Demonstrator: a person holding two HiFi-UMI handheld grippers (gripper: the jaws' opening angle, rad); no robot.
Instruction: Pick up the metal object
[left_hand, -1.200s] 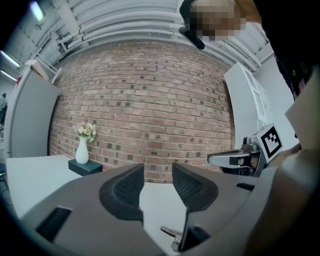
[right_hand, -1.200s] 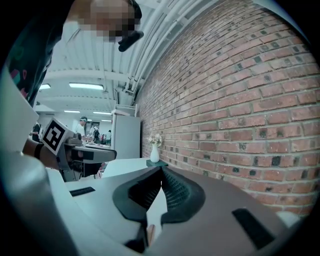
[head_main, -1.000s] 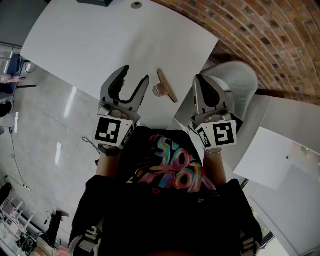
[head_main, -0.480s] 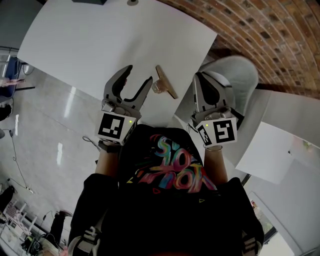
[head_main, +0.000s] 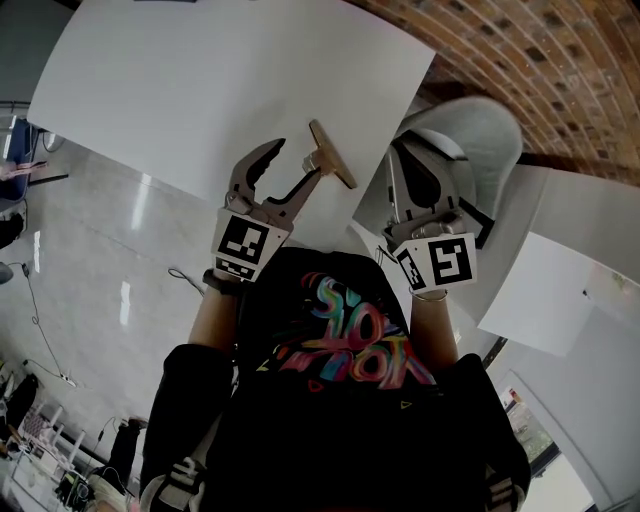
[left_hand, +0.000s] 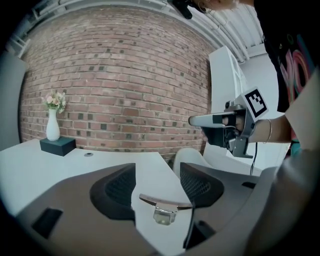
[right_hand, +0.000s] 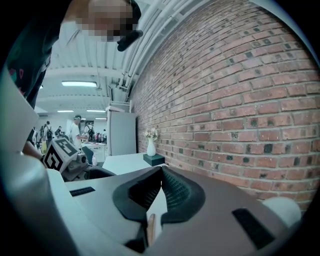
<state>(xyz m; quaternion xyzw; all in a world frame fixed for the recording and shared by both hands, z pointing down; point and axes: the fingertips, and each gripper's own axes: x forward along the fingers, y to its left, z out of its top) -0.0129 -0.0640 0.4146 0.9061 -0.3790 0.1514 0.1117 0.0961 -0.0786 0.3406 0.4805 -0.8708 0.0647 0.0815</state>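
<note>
Metal object (left_hand: 163, 209) between left gripper (left_hand: 157, 172) jaws, just opening wide; right gripper (right_hand: 160, 172) closed.

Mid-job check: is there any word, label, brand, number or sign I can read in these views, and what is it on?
No text is readable as words or numbers.
Person's black shirt: colourful stylised lettering, too warped to read.
Left marker cube: black-and-white square code, no letters.
Right marker cube: same kind of code, no letters.
Metal object: no marking visible.
</note>
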